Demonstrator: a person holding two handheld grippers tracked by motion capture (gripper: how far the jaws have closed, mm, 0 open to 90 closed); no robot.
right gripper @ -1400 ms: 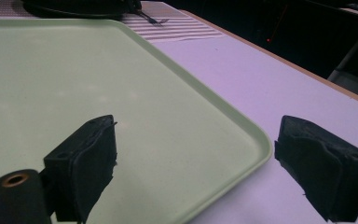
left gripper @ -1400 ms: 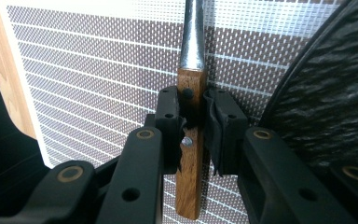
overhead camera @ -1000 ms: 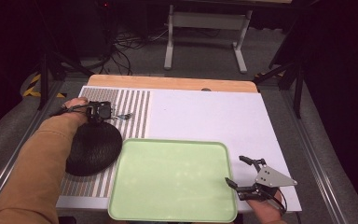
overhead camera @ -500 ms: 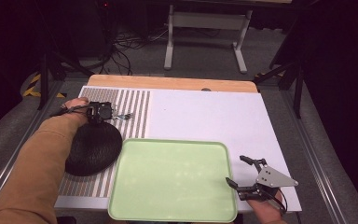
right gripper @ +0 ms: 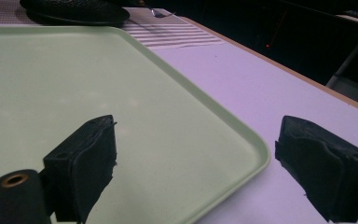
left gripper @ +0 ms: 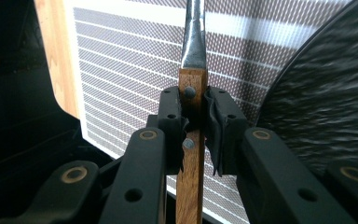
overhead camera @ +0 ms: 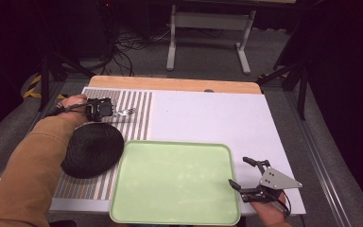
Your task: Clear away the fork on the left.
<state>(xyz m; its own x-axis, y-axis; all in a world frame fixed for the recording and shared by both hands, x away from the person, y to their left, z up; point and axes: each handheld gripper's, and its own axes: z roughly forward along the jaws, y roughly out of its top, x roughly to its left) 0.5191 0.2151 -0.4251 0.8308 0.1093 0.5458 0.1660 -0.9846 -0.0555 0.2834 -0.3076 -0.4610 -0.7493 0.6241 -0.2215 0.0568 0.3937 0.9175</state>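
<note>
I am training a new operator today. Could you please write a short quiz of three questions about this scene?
1. True or false: the left gripper is shut on a fork with a wooden handle.
2. The fingers of the right gripper stand: A) open, astride a corner of the green tray; B) shut on the tray's rim; C) shut on the black plate.
3. Fill in: the black plate lies on a ______ placemat.

Key
1. True.
2. A.
3. Striped.
</note>
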